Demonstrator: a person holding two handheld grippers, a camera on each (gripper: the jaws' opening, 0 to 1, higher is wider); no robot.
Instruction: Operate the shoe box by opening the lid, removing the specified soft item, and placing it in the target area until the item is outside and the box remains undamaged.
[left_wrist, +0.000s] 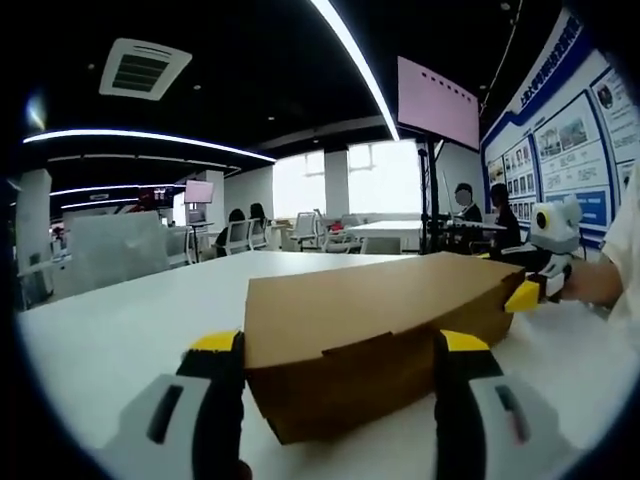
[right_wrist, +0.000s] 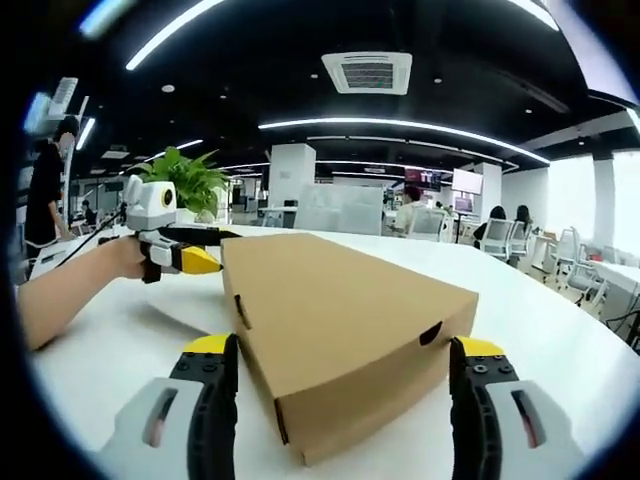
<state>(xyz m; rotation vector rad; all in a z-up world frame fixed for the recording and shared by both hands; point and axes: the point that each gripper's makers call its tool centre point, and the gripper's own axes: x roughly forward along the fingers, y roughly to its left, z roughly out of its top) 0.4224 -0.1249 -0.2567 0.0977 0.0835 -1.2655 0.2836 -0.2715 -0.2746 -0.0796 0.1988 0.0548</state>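
- A white table (left_wrist: 120, 320) is seen in both views, spread wide under everything else, with an open office of chairs, desks and ceiling light strips behind it.
- The brown cardboard shoe box (left_wrist: 375, 335) is set on the table with its lid shut; in the right gripper view the shoe box (right_wrist: 340, 330) is seen from one corner, with a small dark notch in each visible side. The soft item cannot be seen.
- The left gripper (left_wrist: 340, 395) is held low at one end of the box, its yellow-tipped jaws spread wide, one on each side of the box's near corner; whether they touch the cardboard cannot be told. In the right gripper view the same left gripper (right_wrist: 205, 260) is seen at the far end of the box, held by a bare forearm.
- The right gripper (right_wrist: 340, 400) is likewise held with its jaws wide apart astride the opposite end of the box. In the left gripper view the right gripper (left_wrist: 525, 295) is seen with its yellow tip right at the far corner.
- A potted green plant (right_wrist: 190, 180) is seen behind the far gripper.
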